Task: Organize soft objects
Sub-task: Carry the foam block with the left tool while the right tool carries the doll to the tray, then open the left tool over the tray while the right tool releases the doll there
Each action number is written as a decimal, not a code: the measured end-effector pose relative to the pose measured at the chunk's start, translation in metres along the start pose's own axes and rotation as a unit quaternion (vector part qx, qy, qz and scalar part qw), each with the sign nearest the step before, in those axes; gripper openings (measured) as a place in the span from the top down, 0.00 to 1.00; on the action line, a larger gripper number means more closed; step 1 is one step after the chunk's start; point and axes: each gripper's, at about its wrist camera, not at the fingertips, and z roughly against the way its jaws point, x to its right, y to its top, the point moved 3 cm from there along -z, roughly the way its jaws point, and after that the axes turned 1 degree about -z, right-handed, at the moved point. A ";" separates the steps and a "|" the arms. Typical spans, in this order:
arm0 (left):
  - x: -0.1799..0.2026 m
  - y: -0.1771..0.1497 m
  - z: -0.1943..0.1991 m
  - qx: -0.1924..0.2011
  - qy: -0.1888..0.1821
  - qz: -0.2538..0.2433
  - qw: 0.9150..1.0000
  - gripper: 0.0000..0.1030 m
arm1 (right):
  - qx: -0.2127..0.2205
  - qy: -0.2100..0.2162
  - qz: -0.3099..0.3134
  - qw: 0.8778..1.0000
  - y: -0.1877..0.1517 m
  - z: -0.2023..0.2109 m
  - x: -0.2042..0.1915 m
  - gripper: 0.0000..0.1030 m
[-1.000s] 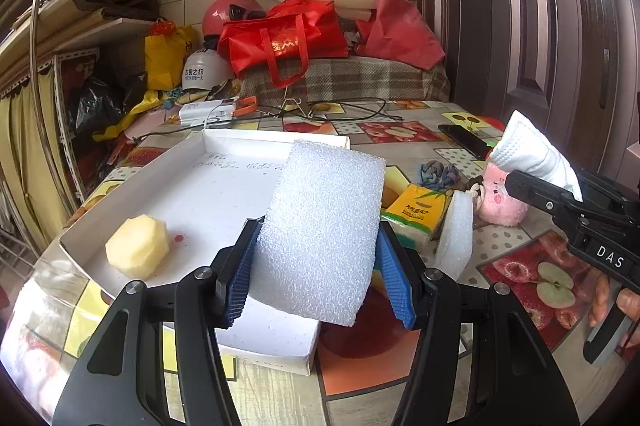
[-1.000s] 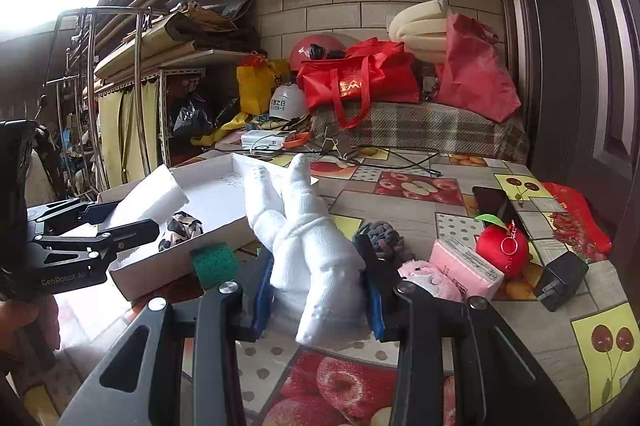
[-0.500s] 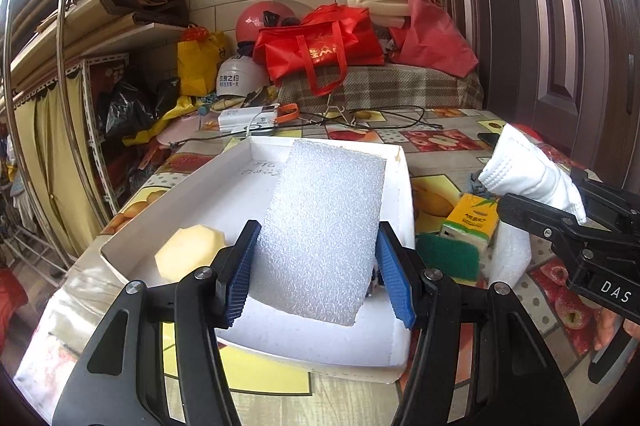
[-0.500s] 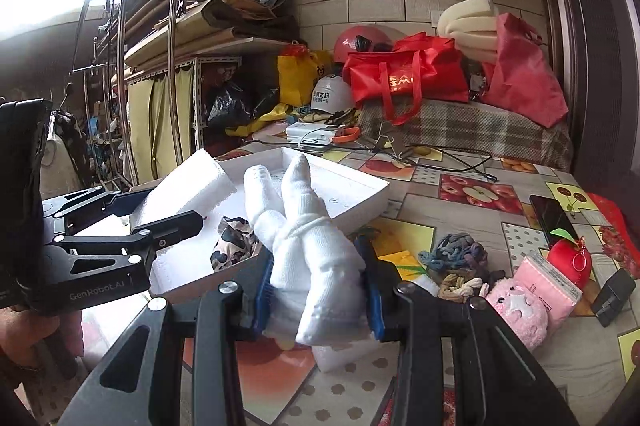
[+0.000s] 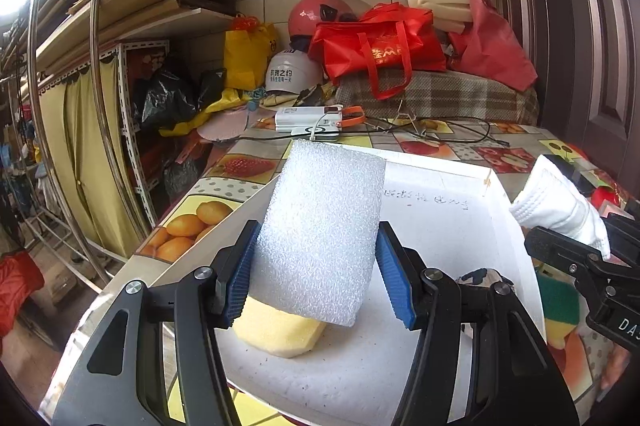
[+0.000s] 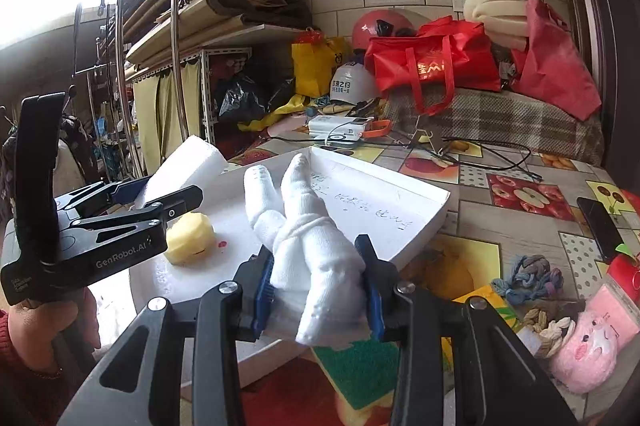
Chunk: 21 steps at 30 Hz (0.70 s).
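A pebbly, matt white foam sheet (image 5: pixel 320 234) is seen above a smooth white cardboard tray (image 5: pixel 440 226). Knitted white cloth gloves (image 6: pixel 312 246) and a porous yellow sponge (image 6: pixel 188 238) are shown; the worktop (image 6: pixel 520 186) is covered in glossy printed oilcloth.

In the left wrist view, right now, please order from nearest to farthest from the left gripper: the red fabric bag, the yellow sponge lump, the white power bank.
1. Yellow sponge lump: in the white tray, just under the left gripper.
2. White power bank: on the table beyond the tray.
3. Red fabric bag: at the back, by the wall.
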 end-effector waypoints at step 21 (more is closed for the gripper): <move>-0.022 0.004 -0.014 -0.018 0.045 0.044 0.998 0.00 | -0.041 -0.031 -0.017 0.999 0.011 -0.040 -0.005 0.00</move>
